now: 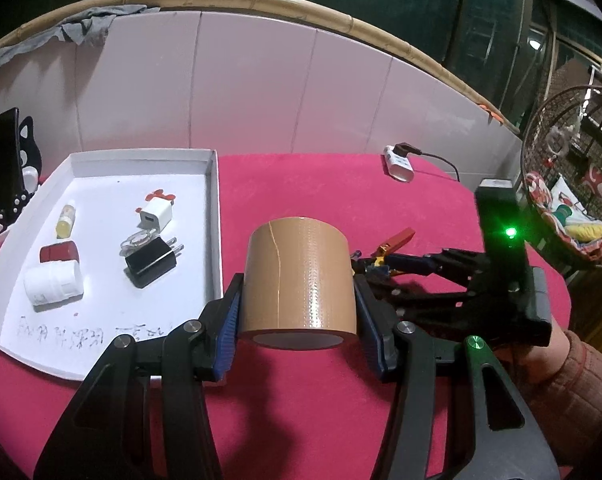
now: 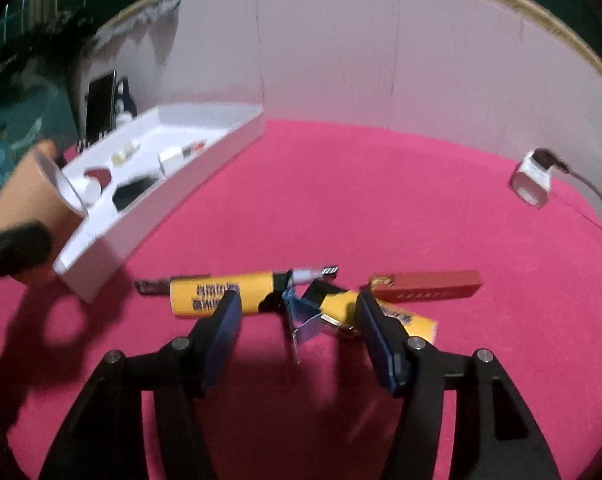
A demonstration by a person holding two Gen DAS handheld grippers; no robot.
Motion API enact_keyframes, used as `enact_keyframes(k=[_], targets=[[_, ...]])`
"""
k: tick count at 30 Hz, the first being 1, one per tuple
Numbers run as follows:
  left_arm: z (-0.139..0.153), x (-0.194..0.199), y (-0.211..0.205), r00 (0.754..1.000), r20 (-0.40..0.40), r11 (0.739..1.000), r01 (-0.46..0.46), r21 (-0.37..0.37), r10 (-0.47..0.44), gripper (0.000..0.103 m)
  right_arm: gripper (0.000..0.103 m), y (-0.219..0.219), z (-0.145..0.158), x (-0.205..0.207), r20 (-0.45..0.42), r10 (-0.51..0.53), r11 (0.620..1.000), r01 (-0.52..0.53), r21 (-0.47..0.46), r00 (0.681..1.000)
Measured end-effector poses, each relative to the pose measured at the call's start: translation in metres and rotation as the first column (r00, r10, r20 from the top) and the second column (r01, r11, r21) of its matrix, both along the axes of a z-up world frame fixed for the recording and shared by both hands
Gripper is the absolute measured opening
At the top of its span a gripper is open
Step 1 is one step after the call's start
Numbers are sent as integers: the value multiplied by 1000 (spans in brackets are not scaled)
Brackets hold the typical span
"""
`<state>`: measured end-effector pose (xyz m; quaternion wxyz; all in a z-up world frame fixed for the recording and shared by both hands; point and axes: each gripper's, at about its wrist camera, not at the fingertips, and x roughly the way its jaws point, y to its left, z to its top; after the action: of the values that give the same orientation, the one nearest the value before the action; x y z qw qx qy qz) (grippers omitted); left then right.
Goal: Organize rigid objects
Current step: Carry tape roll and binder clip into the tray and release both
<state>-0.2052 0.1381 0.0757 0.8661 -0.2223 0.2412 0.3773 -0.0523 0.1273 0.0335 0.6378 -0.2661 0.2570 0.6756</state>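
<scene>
My left gripper point(image 1: 298, 312) is shut on a tan roll of tape point(image 1: 299, 280) and holds it above the pink table, just right of a white tray point(image 1: 215, 216). The roll also shows at the left of the right wrist view point(image 2: 29, 196). My right gripper point(image 2: 297, 316) is open, its fingers astride a pile on the table: a yellow tube point(image 2: 217, 294), a second yellow item point(image 2: 397, 316), a clear blue clip point(image 2: 305, 316) and a red stick point(image 2: 433, 284). From the left wrist view the right gripper point(image 1: 365, 268) sits behind the roll.
The tray holds a white charger point(image 1: 155, 216), a black charger point(image 1: 151, 266), a white bottle point(image 1: 53, 284), a red box point(image 1: 59, 252) and a small yellow vial point(image 1: 67, 220). A black phone stand point(image 1: 5, 176) stands left. A white adapter with cable point(image 1: 399, 162) lies at the back.
</scene>
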Motion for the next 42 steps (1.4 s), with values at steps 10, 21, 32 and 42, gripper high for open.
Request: enact_keyframes(k=[10, 21, 32, 42], targets=[[5, 0, -4, 1000, -2, 1000, -8, 25, 8, 51, 12, -21, 14, -2, -21, -3, 999, 4, 43, 1000], [39, -26, 0, 995, 7, 987, -95, 133, 95, 51, 12, -44, 99, -32, -26, 67, 964, -58, 260, 997], [63, -73, 13, 969, -9, 949, -238, 209, 245, 51, 12, -23, 141, -83, -7, 160, 929, -149, 338, 987], [59, -109, 47, 935, -44, 918, -334, 214, 351, 51, 12, 23, 146, -129, -23, 221, 926, -202, 319, 975]])
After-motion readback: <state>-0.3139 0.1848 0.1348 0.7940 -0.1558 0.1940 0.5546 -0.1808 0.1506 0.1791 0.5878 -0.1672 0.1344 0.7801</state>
